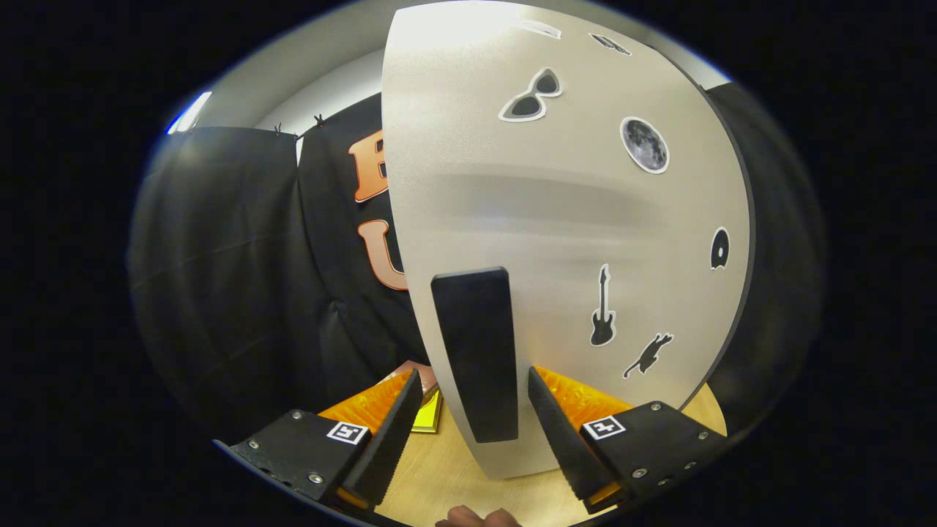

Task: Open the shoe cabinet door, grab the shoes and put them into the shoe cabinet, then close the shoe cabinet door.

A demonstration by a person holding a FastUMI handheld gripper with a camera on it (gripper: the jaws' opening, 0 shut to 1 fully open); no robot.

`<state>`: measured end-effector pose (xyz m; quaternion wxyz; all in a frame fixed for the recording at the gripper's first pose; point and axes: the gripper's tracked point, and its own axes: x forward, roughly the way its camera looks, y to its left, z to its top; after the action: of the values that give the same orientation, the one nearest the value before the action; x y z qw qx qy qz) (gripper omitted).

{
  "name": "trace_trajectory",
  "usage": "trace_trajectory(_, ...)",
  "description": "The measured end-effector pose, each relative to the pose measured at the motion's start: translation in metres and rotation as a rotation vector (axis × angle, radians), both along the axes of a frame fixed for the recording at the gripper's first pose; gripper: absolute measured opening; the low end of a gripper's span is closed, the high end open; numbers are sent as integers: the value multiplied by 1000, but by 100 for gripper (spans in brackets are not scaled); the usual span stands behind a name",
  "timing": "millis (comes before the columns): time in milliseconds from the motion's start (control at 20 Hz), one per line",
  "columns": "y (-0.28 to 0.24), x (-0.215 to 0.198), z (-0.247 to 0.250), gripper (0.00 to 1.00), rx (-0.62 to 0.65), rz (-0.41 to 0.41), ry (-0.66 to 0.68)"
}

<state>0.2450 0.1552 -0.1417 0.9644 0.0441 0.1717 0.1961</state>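
White stickered door point(571, 219), dark handle point(476, 351)

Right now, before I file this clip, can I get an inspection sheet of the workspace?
Surface: light wooden floor, bare ahead of the jaws.
Job's things: white cabinet door with a black handle, stickers on its face; shoes nothing seen.
Clutter: yellow item and orange sheet on the floor.
Grippers: gripper open, jaws straddling the handle without touching it.
Cables: nothing seen.
Surroundings: black cloth wall; a hand below the gripper.
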Motion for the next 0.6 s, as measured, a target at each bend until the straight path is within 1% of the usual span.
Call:
trace_trajectory(300,9,25,-2,90,1,11,-3)
trace_trajectory(600,17,48,-4,90,7,6,-1)
